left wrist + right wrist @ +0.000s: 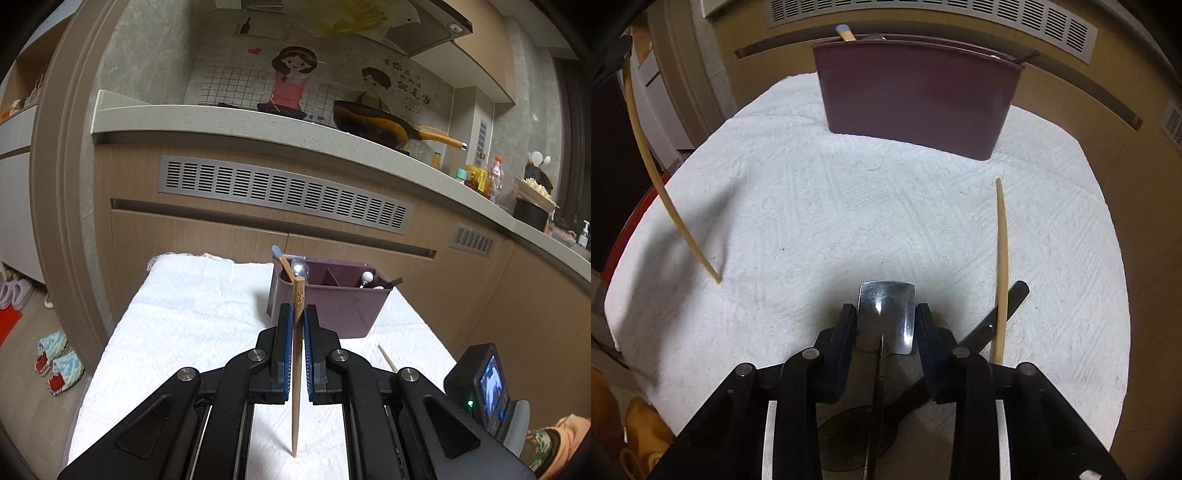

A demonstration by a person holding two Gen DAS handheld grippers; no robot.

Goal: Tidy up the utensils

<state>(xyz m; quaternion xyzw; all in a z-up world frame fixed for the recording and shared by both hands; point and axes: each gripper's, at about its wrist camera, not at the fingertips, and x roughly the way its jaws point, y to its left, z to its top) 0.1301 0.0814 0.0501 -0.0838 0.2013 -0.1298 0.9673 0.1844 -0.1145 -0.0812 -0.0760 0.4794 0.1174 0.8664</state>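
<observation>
On the wall behind the stove, a cartoon sticker (pixel 325 85) carries Chinese lettering too small to read. Below it, on the white-clothed tabletop (pixel 192 317), the left gripper (pixel 295 317) has its fingers clenched on a wooden chopstick (pixel 296 354), upright before the purple utensil holder (pixel 332 295). The right gripper (pixel 886 314) clamps a metal utensil handle (pixel 886 314) between its fingers. Another chopstick (pixel 1001 266) lies just right of them, across a dark utensil (pixel 1012 299).
</observation>
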